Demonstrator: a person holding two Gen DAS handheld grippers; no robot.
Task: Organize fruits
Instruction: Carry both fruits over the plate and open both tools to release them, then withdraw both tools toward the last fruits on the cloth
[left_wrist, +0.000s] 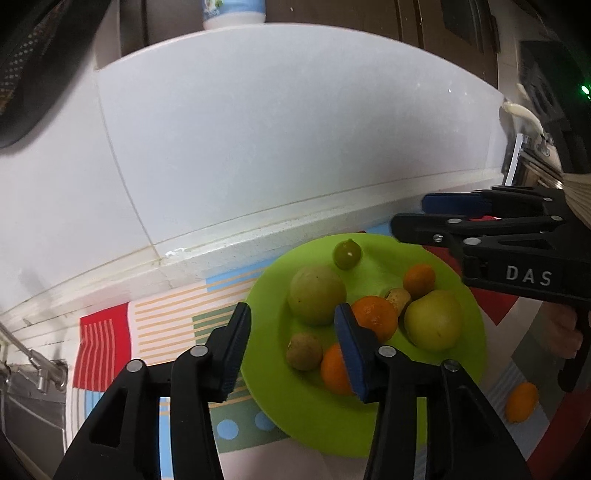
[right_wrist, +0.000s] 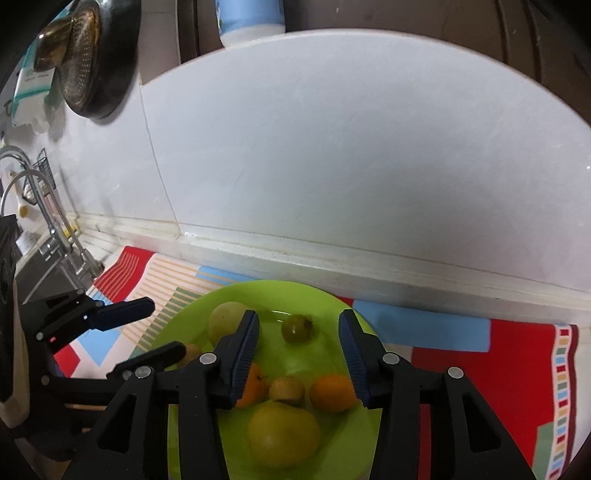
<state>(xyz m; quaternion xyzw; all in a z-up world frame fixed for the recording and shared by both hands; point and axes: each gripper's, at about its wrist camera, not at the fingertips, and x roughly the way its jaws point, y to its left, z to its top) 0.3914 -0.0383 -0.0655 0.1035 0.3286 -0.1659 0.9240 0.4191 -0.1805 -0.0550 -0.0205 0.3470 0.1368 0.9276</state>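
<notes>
**Desk:** What does the frame show, biggest thing first?

**Photographer:** A patterned mat (right_wrist: 461, 369) covers the counter below a white tiled wall (left_wrist: 295, 147). On it sits a green plate (left_wrist: 295, 424) carrying the fruits: two large yellow-green apples (left_wrist: 317, 295), three oranges (left_wrist: 375, 316), two small brownish fruits (left_wrist: 303, 350) and one small green fruit (left_wrist: 347, 253) alone at the plate's 12 o'clock. One more orange, the stray orange (left_wrist: 521, 401), lies on the mat off the plate's 4 o'clock edge in the left wrist view.

**Desk:** And the tools?

**Photographer:** The left gripper (left_wrist: 291, 349) hovers over the plate's 8 o'clock side, jaws spread, nothing between them. The right gripper (right_wrist: 297, 356) hangs over the middle of the plate, jaws likewise spread and empty, with the small green fruit framed in the gap beyond them.

**Desk:** Where could this go wrong?

**Photographer:** In my judgement, crowding is the main risk. Both tools work over one plate, and a jaw lowered into the cluster at the centre could knock a neighbouring fruit, which would roll readily on the smooth surface. The small green fruit looks hardest to pinch squarely and may squirt sideways towards the rim. The stray orange could roll further along the mat if nudged rather than gripped.
</notes>
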